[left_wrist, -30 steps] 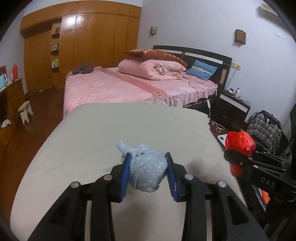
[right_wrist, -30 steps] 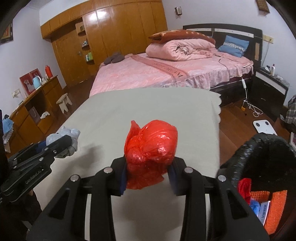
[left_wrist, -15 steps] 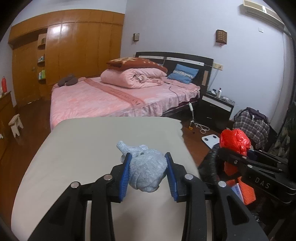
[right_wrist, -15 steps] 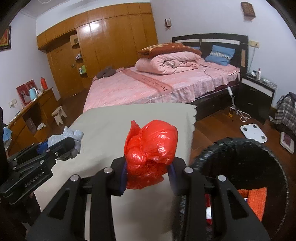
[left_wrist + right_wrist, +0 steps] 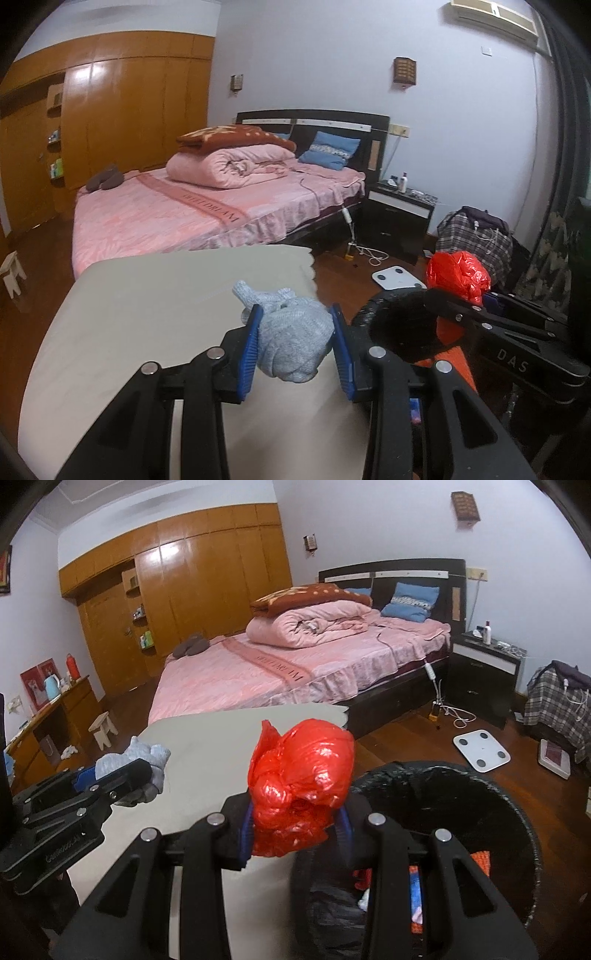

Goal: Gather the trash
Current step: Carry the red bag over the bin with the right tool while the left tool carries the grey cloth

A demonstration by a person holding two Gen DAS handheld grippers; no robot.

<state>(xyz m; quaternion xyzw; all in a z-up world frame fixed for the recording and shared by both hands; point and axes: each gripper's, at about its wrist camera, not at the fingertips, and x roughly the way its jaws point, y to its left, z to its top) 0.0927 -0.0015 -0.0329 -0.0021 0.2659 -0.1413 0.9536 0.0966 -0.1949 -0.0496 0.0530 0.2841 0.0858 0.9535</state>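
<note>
Now | left tool point(image 5: 297, 341) holds grey cloth wad point(image 5: 291, 341), frame centre | right tool point(image 5: 295, 821) holds red bag point(image 5: 301, 782) beside black bin point(image 5: 491, 794), lower right

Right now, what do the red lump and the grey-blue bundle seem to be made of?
Red lump: likely thin plastic film, a knotted bag, glossy and crinkled with bright glints. Grey-blue bundle: apparently knitted fabric, perhaps a sock, matte with a fine ribbed weave.
</note>
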